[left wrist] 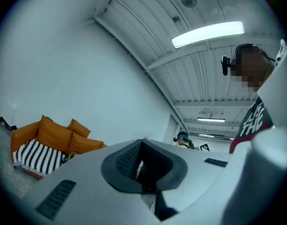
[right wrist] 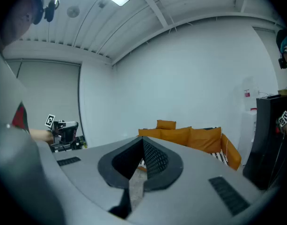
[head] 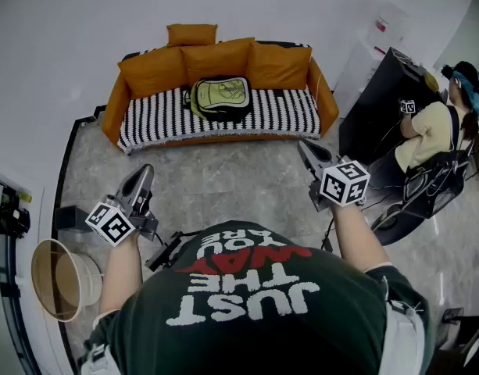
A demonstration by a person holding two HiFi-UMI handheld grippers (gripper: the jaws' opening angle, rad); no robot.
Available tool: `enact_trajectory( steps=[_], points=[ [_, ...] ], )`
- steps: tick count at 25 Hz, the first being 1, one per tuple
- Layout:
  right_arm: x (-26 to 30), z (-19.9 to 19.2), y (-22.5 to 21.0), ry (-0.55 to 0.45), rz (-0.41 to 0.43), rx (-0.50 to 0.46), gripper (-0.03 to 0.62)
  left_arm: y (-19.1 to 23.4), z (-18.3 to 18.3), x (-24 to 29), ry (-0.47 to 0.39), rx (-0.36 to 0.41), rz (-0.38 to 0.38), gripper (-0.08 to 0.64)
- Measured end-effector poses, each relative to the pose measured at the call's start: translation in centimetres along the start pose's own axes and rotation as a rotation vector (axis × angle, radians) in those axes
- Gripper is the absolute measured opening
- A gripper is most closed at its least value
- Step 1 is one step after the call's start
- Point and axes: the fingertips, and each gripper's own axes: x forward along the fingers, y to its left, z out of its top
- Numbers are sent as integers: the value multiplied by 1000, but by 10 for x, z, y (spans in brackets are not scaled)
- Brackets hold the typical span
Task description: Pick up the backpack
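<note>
Resting on the striped seat of the orange sofa (head: 115, 106), the green backpack (head: 220, 98) is lying well apart from the left gripper (head: 143, 171) and the right gripper (head: 304, 146), which are hovering with jaws closed on nothing.

Left gripper (head: 144, 172): held out at the left of the torso (head: 262, 311), nose toward the far side and roughly level. Jaws closed together, nothing between them.

Right gripper (head: 305, 148): held out at the right, reaching slightly farther, nose tipped a little downward. Jaws closed together, nothing between them.

Left forearm (head: 120, 276) and right forearm (head: 358, 237): bare, extended forward, well apart.
</note>
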Motion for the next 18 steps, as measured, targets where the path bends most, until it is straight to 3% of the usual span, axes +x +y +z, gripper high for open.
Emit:
enact_trajectory(
  steps=[18],
  points=[
    [-30,2,-44,-22,90,11,29,-53,-26,38,15,16,40,3]
  ],
)
